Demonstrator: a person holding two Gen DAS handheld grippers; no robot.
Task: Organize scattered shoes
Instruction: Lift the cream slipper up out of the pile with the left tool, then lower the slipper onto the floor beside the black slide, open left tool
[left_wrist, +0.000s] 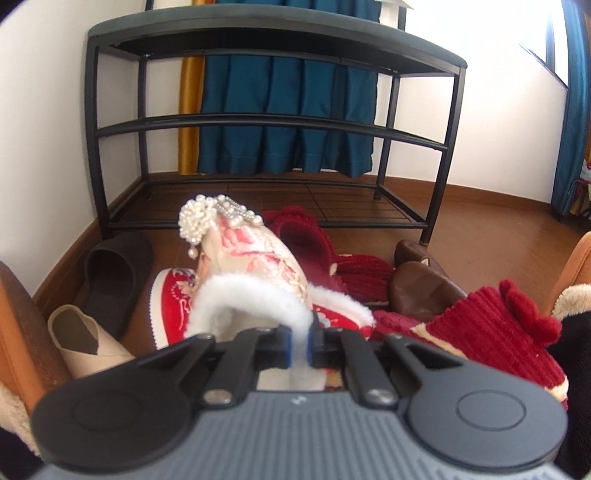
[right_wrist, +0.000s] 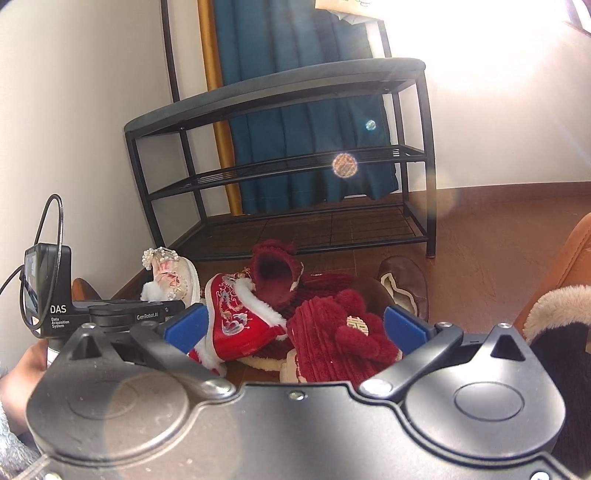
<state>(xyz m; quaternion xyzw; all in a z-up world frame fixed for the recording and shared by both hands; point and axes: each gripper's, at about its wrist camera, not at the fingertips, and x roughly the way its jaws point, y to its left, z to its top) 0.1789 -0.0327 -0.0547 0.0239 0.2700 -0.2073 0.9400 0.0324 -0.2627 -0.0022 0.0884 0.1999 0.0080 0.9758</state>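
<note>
The left gripper (left_wrist: 300, 341) pinches only the white fur cuff of the pearl-trimmed embroidered shoe (left_wrist: 243, 258), raised above the shoe pile (right_wrist: 295, 317) before the empty rack (left_wrist: 277, 125). That fluff could slip. The right gripper (right_wrist: 295, 326) hangs spread, holding nothing.

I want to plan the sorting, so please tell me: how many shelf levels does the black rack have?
3: the solid top board, the middle wire shelf, the bottom wire shelf near the floor. All hold no shoes.
</note>
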